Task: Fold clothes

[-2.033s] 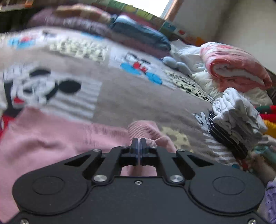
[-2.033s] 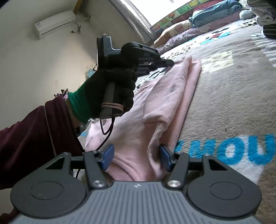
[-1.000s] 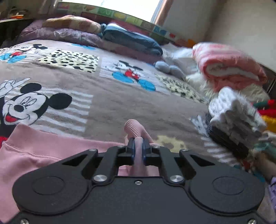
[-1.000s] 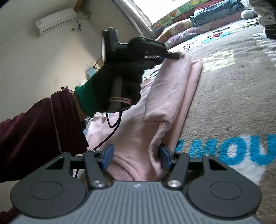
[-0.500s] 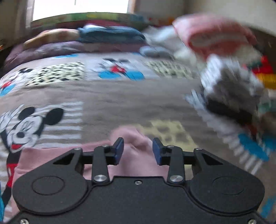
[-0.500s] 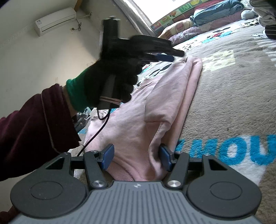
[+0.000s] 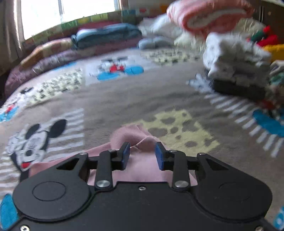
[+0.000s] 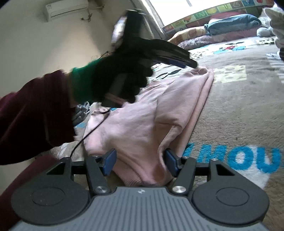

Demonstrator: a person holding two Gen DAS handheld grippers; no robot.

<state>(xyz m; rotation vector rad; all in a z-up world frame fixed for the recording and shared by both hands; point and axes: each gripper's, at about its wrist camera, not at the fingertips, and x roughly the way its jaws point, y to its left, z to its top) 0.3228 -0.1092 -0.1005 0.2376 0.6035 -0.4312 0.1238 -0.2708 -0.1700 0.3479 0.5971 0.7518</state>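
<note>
A pink garment (image 8: 150, 117) lies folded lengthwise on the cartoon-print blanket (image 8: 239, 110). In the left wrist view its ribbed far end (image 7: 134, 136) bunches up just ahead of my left gripper (image 7: 142, 155), which is open with the cloth lying loose between its blue pads. From the right wrist view that same left gripper (image 8: 188, 64) hovers over the garment's far tip, held by a black-gloved hand (image 8: 124, 78). My right gripper (image 8: 140, 163) stands open around the near ribbed hem of the garment.
A stack of folded white and dark clothes (image 7: 236, 71) sits at the right on the blanket. Beyond it lie a rolled pink-and-white quilt (image 7: 209, 16), pillows (image 7: 53, 53) and a blue bundle (image 7: 106, 35) by the window. A maroon sleeve (image 8: 33, 113) fills the left.
My left gripper went from shut on the garment's far end to open, and the cloth dropped onto the blanket. The left gripper then swung rightward. My right gripper stayed open at the hem.
</note>
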